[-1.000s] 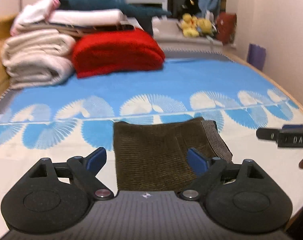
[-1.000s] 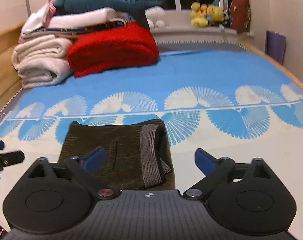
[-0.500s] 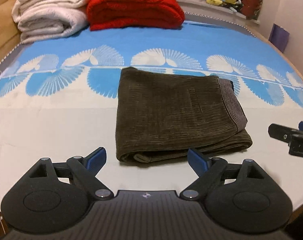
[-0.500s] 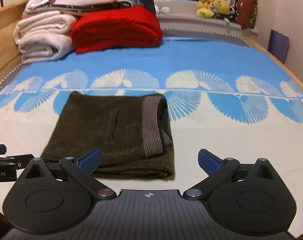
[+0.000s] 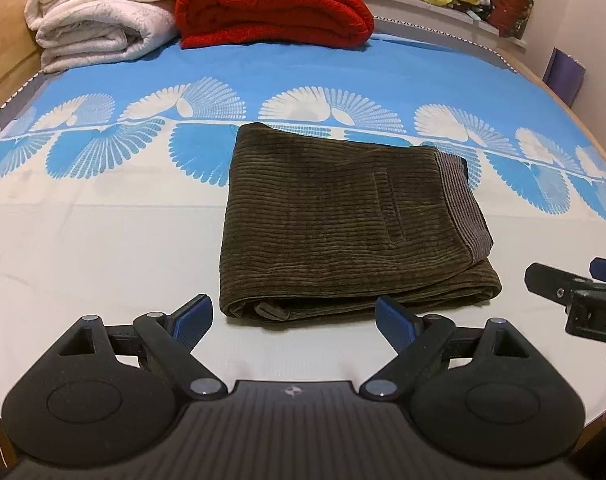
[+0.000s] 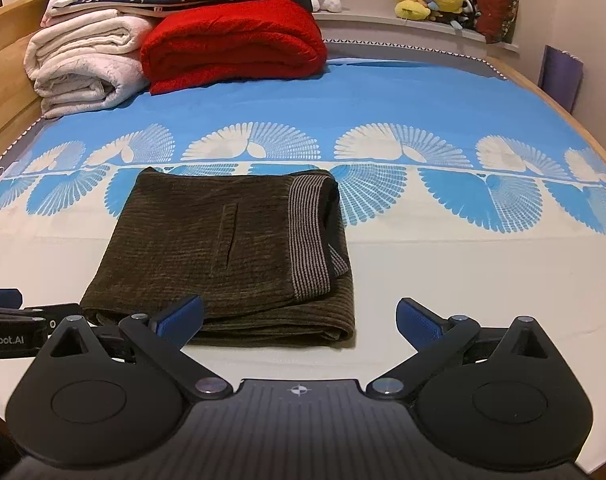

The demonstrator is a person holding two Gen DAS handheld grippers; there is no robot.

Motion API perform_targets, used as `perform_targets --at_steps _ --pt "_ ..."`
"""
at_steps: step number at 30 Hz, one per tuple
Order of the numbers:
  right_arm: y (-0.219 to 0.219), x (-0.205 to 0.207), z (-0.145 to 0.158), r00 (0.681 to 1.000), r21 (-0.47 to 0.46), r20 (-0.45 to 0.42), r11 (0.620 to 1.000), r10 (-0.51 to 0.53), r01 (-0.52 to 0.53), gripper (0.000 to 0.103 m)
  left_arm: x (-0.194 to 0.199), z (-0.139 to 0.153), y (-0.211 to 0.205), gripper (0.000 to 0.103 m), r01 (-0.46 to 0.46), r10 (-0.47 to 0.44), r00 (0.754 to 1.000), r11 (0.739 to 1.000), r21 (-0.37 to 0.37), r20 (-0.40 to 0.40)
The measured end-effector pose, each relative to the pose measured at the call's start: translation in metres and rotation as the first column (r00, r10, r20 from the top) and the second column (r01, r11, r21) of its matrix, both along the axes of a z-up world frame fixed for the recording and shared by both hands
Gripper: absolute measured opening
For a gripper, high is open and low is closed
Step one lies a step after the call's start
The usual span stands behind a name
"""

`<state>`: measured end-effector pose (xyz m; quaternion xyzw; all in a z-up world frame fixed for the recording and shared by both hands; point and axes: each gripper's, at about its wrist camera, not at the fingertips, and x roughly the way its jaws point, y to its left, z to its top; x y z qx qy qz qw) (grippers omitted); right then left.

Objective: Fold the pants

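Note:
The dark olive corduroy pants [image 5: 343,224] lie folded into a flat rectangle on the bed, striped waistband on the right side. In the right wrist view the same pants [image 6: 223,248] sit left of centre. My left gripper [image 5: 293,316] is open, its blue pads just short of the pants' near edge, nothing between them. My right gripper [image 6: 299,318] is open too, held above the pants' near right corner and holding nothing. Each gripper's tip shows at the edge of the other view.
The bed [image 5: 103,248] has a blue and white fan-pattern sheet. Folded white blankets [image 5: 99,12] and a red blanket [image 5: 271,4] are stacked at the far end. Plush toys [image 6: 431,0] sit on the sill. A wooden bed frame runs along the left.
Both grippers have pulled back and risen, tilting down, so the whole folded pants now show in front of them. The pants lie still.

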<state>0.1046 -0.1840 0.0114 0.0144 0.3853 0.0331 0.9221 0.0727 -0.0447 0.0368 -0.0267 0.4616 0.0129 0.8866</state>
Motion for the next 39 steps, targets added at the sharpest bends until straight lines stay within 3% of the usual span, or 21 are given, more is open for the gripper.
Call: perform_targets --at_steps 39 --pt "0.0067 0.002 -0.0018 0.999 -0.001 -0.017 0.999 0.033 -0.033 0.102 0.0012 -0.0002 0.0019 0.092 -0.007 0.007 1.0 1.0 -0.004 -0.012"
